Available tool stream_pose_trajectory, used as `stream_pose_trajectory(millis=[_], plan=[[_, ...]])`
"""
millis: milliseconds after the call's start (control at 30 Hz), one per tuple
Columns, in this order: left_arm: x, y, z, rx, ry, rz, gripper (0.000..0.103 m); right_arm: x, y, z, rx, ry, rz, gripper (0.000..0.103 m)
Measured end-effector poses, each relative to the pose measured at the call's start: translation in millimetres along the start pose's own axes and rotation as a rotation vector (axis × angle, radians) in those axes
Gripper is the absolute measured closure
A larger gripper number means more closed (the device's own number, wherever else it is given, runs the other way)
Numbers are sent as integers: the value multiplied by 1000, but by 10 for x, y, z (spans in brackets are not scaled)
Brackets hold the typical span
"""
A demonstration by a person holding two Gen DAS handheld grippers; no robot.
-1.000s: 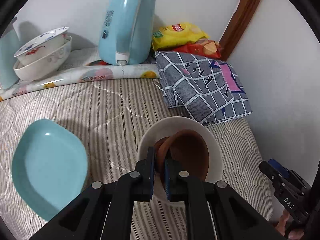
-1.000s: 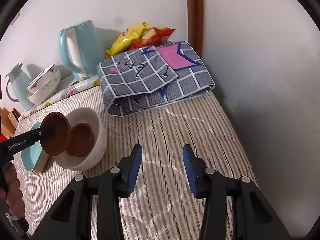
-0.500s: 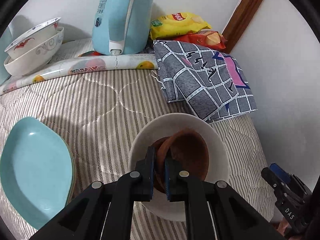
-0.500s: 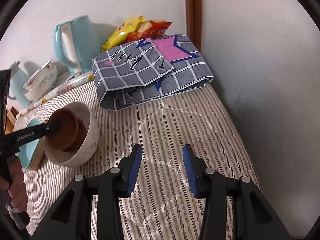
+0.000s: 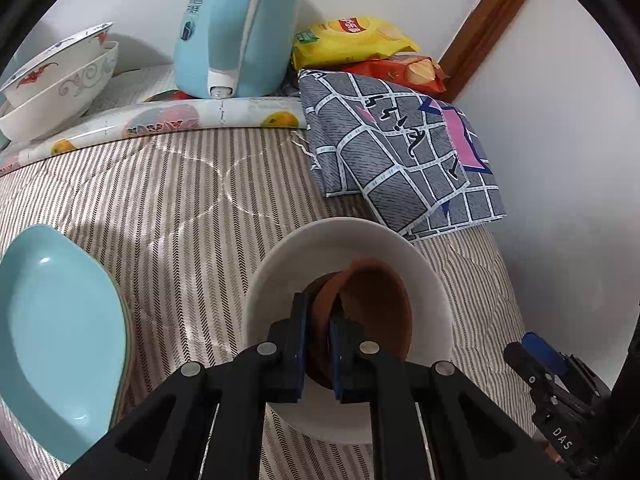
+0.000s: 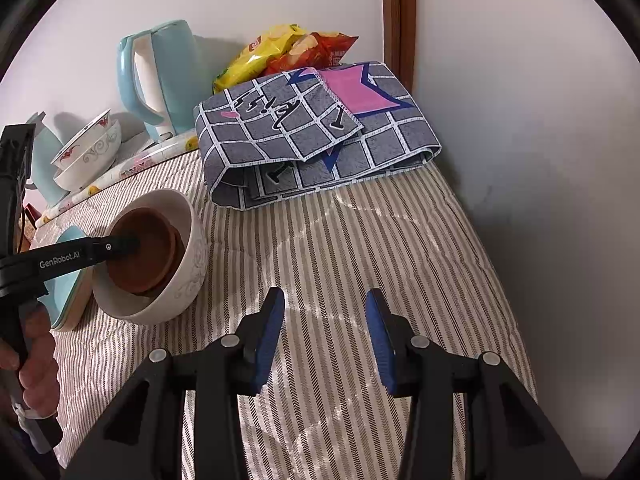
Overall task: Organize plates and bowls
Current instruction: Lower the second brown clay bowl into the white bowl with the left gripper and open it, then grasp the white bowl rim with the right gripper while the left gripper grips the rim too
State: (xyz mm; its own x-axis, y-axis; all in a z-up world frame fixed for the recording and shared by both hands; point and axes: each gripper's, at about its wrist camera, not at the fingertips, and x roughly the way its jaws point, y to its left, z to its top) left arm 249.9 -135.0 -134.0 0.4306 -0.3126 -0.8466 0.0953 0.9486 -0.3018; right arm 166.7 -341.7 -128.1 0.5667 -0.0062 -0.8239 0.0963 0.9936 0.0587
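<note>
Striped bedspread (image 5: pixel 168 200): two brown bowls (image 5: pixel 376 304), one white bowl (image 5: pixel 320 248).

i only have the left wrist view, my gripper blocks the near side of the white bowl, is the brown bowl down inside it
Observer: Yes. From the right wrist view the brown bowl sits inside the white bowl, on another brown one, with the left gripper shut on its rim.
Operator: does the white bowl have any pattern outside
Observer: A faint grey swirl pattern on its outer wall.
Operator: is the right gripper holding anything
Observer: No, the right gripper is open over the striped cover.
</note>
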Motion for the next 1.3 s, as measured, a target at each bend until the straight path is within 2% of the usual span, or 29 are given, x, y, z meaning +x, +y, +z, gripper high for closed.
stream_pose_trajectory(millis=[167, 333, 633, 933, 1067, 1300], plan=[[-3, -28, -12, 20, 11, 11, 91, 3, 62, 3, -23, -2, -19, 61], [-37, -52, -28, 28, 14, 31, 82, -34, 107, 17, -33, -11, -10, 61], [-224, -63, -57, 35, -10, 20, 82, -129, 176, 30, -38, -28, 10, 61], [-507, 20, -65, 39, -53, 76, 82, -177, 364, 117, -44, -40, 80, 61], [-538, 105, -75, 27, -37, 99, 82, -185, 494, 186, -53, -50, 111, 61], [-492, 178, -138, 7, -14, 113, 82, -83, 675, 278, -86, -13, 130, 61]])
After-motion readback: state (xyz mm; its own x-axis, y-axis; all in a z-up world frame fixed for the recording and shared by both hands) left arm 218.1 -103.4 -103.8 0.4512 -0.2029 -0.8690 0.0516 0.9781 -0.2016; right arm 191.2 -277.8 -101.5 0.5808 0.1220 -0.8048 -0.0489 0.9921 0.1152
